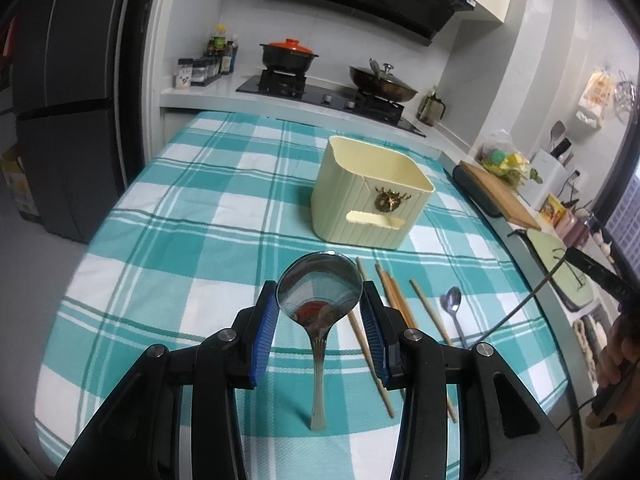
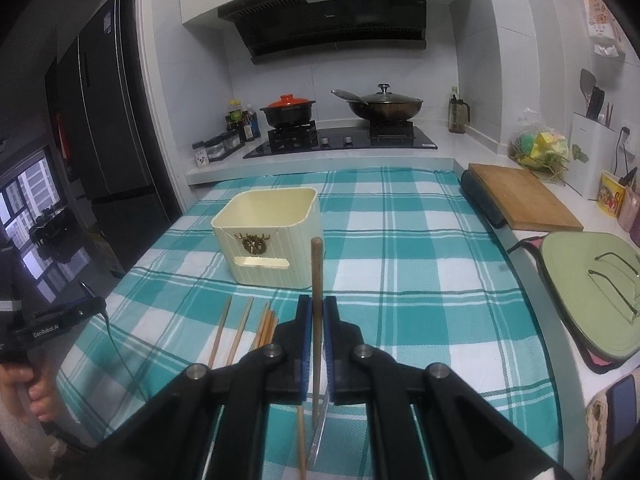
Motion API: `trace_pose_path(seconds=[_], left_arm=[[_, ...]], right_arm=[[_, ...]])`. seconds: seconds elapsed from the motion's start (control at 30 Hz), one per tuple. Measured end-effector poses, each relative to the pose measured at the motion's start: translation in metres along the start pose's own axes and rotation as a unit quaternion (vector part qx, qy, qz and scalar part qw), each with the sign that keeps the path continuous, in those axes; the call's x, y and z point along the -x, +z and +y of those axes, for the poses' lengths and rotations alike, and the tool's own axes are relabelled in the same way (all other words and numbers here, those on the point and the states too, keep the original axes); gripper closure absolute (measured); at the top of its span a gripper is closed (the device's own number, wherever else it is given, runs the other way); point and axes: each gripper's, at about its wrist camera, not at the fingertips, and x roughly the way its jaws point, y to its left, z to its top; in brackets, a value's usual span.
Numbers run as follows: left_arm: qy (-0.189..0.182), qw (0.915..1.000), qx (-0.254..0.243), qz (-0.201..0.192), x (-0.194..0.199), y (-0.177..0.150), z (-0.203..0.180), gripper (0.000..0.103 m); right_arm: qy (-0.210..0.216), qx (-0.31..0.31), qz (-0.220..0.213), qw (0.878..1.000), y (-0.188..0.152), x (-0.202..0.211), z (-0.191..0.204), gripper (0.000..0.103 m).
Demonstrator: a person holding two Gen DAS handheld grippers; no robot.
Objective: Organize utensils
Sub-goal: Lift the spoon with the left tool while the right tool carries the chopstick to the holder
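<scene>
**Spotter:** What have you got in each hand?

**Operator:** My left gripper [image 1: 320,312] is clamped across the bowl of a large shiny steel spoon [image 1: 319,300], pads on either edge, with the handle hanging toward me. I'd say gripping the widest part stops it swivelling. My right gripper [image 2: 318,320] is closed tight on a single brown wooden chopstick [image 2: 317,292], whose blunt end pokes out past the fingertips.

**Spotter:** And the target?

**Operator:** The cream ribbed plastic holder with a brass deer emblem [image 2: 267,236] stands ahead of both grippers, open top up and nothing showing inside. Seen from the left gripper it's ahead and slightly right; from the right, ahead and left. Both tools are clear of the cloth, so I judge dropping them in comes next.

**Spotter:** What's left?

**Operator:** Several loose wooden chopsticks [image 1: 394,300] lie just right of my left fingers, and a small steel spoon [image 1: 452,304] beyond them.

**Spotter:** Surroundings?

**Operator:** A teal and white checked tablecloth [image 2: 420,272] covers the table. Beyond it there's a stove with a red-lidded black pot [image 2: 287,110] and a lidded wok [image 2: 385,106], with a wooden cutting board [image 2: 520,196] to the right.
</scene>
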Motion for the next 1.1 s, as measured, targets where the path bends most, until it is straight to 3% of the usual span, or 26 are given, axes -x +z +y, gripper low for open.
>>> trace_pose_path(seconds=[0.27,0.53,0.8,1.1], left_arm=[[-0.008,1.0,0.002,0.0,-0.001,0.016,-0.002,0.062],[-0.028,0.9996,0.002,-0.005,0.006,0.053,-0.004,0.062],[-0.055,0.9983,-0.001,-0.022,0.017,0.115,-0.011,0.062],[-0.054,0.9941,-0.041,-0.085,0.013,0.208,-0.045,0.062]], right_arm=[[0.001,0.003,-0.013,1.0,0.014,0.004,0.004,0.097],[0.018,0.0,-0.018,1.0,0.041,0.002,0.006,0.097],[0.034,-0.007,-0.037,0.999,0.082,-0.002,0.006,0.097],[0.038,0.02,-0.086,0.995,0.157,-0.022,0.026,0.097]])
